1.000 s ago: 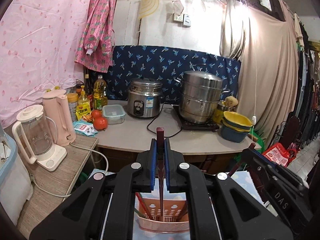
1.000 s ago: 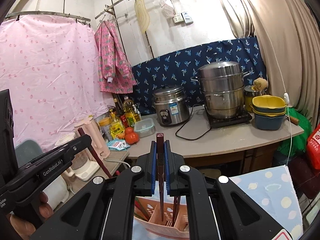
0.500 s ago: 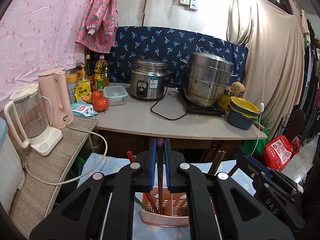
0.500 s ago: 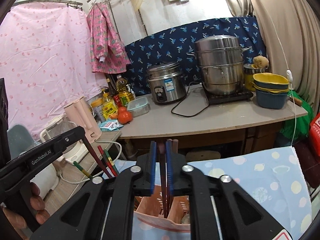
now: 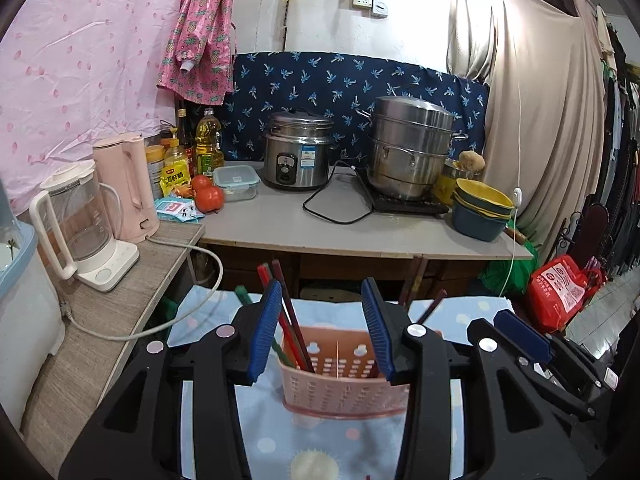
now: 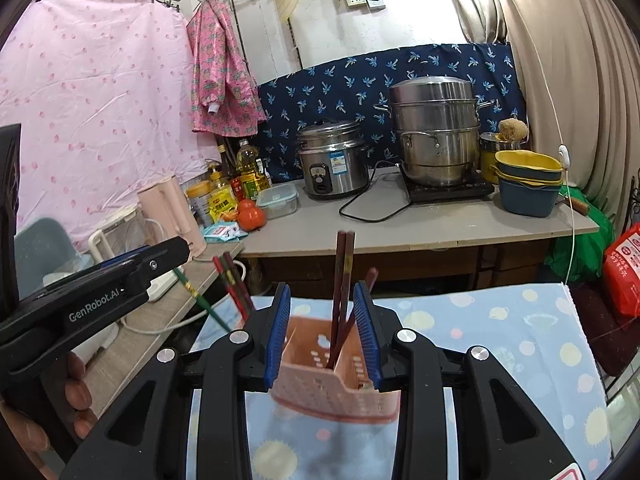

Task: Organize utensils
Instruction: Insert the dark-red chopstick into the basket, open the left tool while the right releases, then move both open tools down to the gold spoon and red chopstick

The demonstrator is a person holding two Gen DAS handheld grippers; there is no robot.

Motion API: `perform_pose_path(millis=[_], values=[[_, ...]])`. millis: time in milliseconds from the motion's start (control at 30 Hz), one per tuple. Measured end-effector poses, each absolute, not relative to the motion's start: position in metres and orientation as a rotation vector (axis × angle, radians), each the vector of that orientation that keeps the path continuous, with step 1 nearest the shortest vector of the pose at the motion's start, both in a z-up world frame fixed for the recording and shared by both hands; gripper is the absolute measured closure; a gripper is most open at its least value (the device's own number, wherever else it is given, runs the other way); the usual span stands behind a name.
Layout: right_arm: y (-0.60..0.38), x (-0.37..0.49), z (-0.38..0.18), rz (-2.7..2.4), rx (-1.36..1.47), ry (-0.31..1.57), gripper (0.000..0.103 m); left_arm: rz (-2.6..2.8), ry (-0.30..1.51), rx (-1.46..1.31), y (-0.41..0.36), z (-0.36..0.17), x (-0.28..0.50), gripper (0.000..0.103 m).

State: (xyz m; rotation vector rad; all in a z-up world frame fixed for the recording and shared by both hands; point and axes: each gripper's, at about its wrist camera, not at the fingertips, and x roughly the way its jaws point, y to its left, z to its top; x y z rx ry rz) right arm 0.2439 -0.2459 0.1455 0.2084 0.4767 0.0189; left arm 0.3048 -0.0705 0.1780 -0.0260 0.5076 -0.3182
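A pink slotted basket stands on the dotted blue cloth, right under both grippers. My left gripper hangs over it, its jaws opening. Red and dark chopsticks lean in the left compartment, beside the left pad and free of it. My right gripper is opening too. A pair of dark red chopsticks stands between its pads without touching them, lower ends inside the basket. More chopsticks lean out at the left, one of them green. The left gripper shows at the left edge.
Behind the clothed table runs a grey counter with a rice cooker, a steel steamer pot, stacked bowls, tomatoes and bottles. A blender and pink kettle stand on the left shelf. A hand holds the left gripper.
Both grippers have sunk toward the basket and opened. The chopstick each held has been let go and now stands in the basket.
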Motion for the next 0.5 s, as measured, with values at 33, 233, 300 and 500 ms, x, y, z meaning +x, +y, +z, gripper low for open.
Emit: perform_pose_path(millis=[33,233,300,500], values=[[-0.244,0.238,0.144,0.020,0.207,0.480,0.071,-0.316,0.511,-0.022,-0.070,0.176,0.298,0.063],[-0.240,0.202,0.132,0.018,0.204,0.510,0.071,-0.314,0.545,-0.005,-0.069,0.161,0.267,0.063],[-0.238,0.188,0.128,0.018,0.204,0.525,0.071,-0.315,0.558,-0.001,-0.068,0.154,0.255,0.063],[-0.231,0.146,0.105,0.005,0.181,0.575,0.071,-0.324,0.614,0.003,-0.062,0.124,0.220,0.063]])
